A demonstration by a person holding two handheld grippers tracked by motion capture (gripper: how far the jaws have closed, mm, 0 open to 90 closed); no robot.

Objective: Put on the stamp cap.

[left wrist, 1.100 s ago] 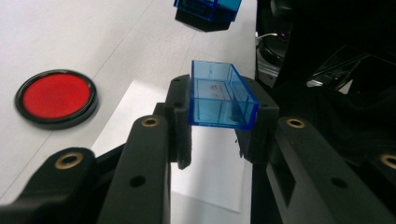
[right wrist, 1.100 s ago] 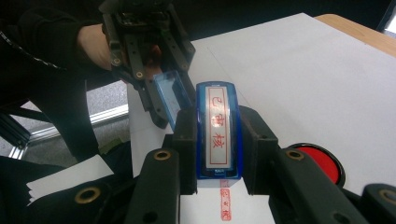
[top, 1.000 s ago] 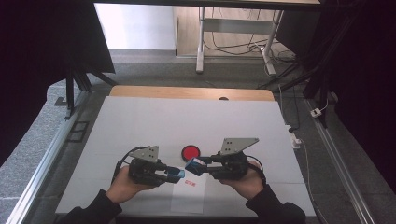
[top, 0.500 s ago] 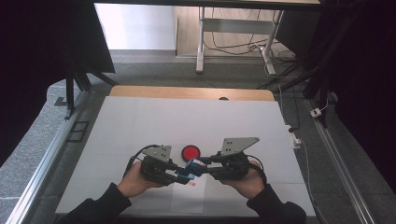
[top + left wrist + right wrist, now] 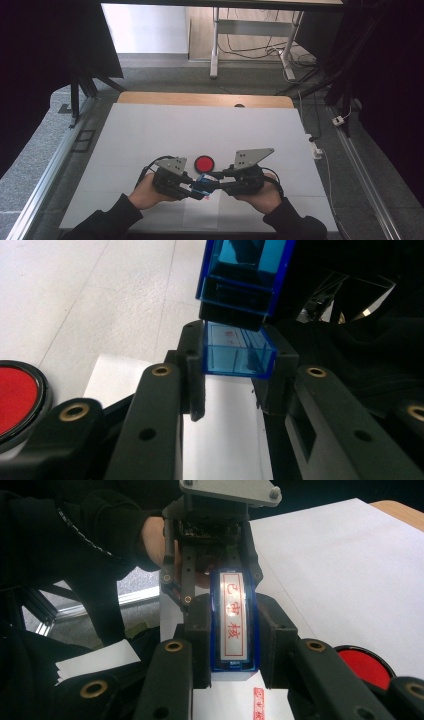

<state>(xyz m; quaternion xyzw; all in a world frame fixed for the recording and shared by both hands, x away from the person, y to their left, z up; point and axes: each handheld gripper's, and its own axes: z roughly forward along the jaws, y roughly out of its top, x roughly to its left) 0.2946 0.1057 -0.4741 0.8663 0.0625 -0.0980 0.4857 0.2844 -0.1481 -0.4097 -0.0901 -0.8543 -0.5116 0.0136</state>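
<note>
Near the front edge of the white-covered desk [image 5: 150, 130], the left gripper [image 5: 192, 190] and the right gripper [image 5: 212, 186] met tip to tip, each held in a hand coming in from the bottom of the high view. Between them sat a blue translucent plastic rectangular stamp [image 5: 202, 183], raised a little above a white sheet of paper [image 5: 200, 215] that lay at the front edge.

In the right gripper view, the right gripper [image 5: 233, 645] was clamped on the stamp [image 5: 233, 625] body, its jaws narrow and pressing the two long sides; the stamp's face, a white panel with red characters in a red frame, was turned toward the camera. A red printed mark [image 5: 258, 702] showed on the paper [image 5: 235, 705] just under the jaws.

In the left gripper view, the left gripper [image 5: 235, 372] was closed on a clear blue plastic cap [image 5: 239, 354], gripped by its two sides. The cap sat just beside the stamp [image 5: 245, 270] end; whether they touched could not be told.

A round red ink pad in a black rim [image 5: 204, 163] rested on the desk just behind the grippers, apart from both.
</note>
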